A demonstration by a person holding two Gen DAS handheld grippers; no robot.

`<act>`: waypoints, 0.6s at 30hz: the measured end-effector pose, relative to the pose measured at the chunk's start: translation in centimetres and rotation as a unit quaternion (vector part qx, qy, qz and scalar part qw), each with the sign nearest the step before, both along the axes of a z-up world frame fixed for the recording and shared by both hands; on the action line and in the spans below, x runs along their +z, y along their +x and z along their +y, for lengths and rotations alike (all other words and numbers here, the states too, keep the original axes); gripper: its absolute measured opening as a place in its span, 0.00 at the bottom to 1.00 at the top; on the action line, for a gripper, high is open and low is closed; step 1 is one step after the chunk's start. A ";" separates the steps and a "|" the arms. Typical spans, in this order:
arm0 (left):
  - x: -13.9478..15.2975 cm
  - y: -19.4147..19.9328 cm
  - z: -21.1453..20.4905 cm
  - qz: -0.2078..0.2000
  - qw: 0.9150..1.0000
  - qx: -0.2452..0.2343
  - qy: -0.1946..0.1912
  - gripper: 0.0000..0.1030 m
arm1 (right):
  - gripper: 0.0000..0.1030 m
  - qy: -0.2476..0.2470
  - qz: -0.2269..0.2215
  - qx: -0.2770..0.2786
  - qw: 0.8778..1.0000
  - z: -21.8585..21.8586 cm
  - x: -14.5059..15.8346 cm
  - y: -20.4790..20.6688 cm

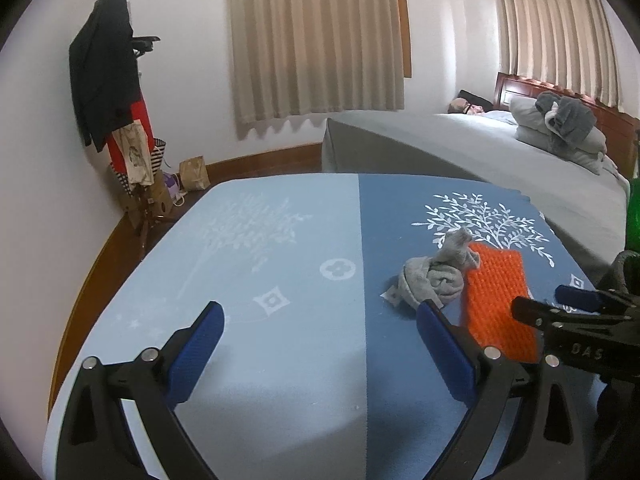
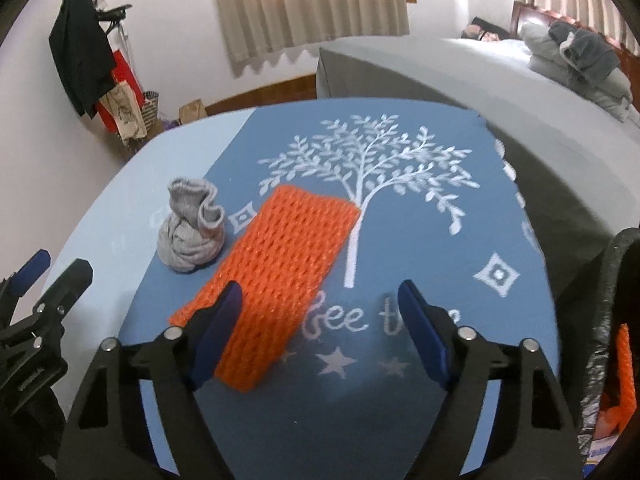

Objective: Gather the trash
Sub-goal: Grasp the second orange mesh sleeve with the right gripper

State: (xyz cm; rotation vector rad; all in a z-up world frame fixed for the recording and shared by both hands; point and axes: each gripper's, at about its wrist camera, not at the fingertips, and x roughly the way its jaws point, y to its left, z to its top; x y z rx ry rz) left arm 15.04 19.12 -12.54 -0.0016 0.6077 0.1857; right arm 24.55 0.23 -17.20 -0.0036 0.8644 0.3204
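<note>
An orange foam net sleeve [image 2: 276, 272] lies flat on the blue tablecloth [image 2: 420, 216]; it also shows in the left wrist view [image 1: 496, 300]. A balled grey sock [image 2: 192, 228] sits just left of it, also in the left wrist view [image 1: 436, 272]. My right gripper [image 2: 320, 320] is open and empty, its left finger over the sleeve's near end. My left gripper [image 1: 320, 348] is open and empty above the light blue half of the cloth, left of the sock. The right gripper also shows at the right edge of the left wrist view [image 1: 560, 308].
A bin lined with a black bag [image 2: 608, 344] stands at the table's right edge, with orange netting inside. A grey bed [image 1: 500, 152] lies beyond the table. A coat rack [image 1: 116, 92] and paper bags [image 1: 194, 172] stand by the left wall.
</note>
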 end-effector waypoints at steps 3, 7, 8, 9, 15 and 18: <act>-0.1 0.0 0.0 0.001 1.000 0.000 -0.001 0.92 | 0.60 -0.003 0.011 0.010 1.000 0.5 -0.4 0.0; -0.1 0.0 0.0 0.001 1.000 0.000 -0.001 0.92 | 0.39 0.009 0.015 0.032 0.999 0.7 -0.4 -0.2; -0.1 0.0 0.0 0.001 1.000 0.000 -0.001 0.92 | 0.35 0.013 0.017 0.036 0.999 0.8 -0.4 -0.2; -0.2 0.0 -0.1 0.002 1.000 0.000 -0.001 0.92 | 0.29 0.018 0.018 0.041 0.999 0.8 -0.3 -0.3; -0.4 0.3 -0.4 0.005 1.000 -0.007 -0.001 0.92 | 0.13 0.031 0.017 0.053 0.998 0.5 0.2 -0.7; -0.4 0.5 -1.0 0.004 1.000 -0.012 -0.004 0.92 | 0.11 0.039 0.013 0.053 0.998 -0.4 1.0 -0.9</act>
